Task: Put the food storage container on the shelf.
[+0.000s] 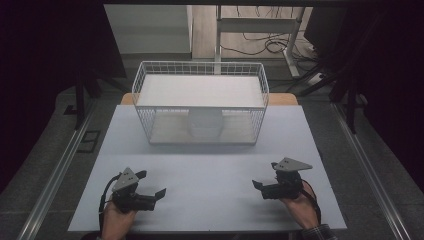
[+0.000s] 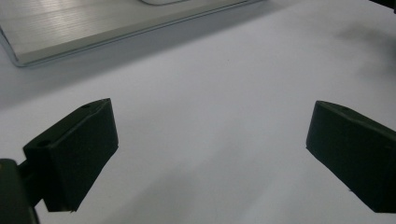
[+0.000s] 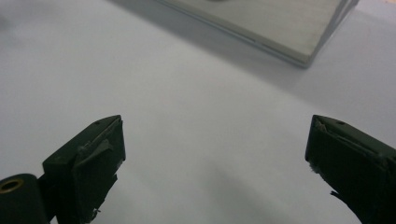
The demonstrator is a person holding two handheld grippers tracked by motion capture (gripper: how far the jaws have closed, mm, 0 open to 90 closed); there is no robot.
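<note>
White container (image 1: 205,123) sits inside the wire basket (image 1: 145,95), on its floor under the white shelf board, about midway along the basket's front wall. The basket itself stands at the far edge of the desk (image 1: 210,170), centred between the side edges.

Both tongs rest near the desk's near edge, well apart from the basket. The left gripper (image 1: 152,186) lies toward the near-left corner, the right gripper (image 1: 265,175) toward the near-right corner, and each points inward at the bare middle of the desk. In the left gripper view (image 2: 210,149) and the right gripper view (image 3: 215,158) the jaws stand wide apart with nothing between them and touching nothing but air above the surface.

To reach the container well, I judge the tongs should stay wide, travel forward low over the desk, and enter through the basket's open front below the shelf board, closing only once the jaws bracket the container's sides squarely, so it does not tip against the wire.
</note>
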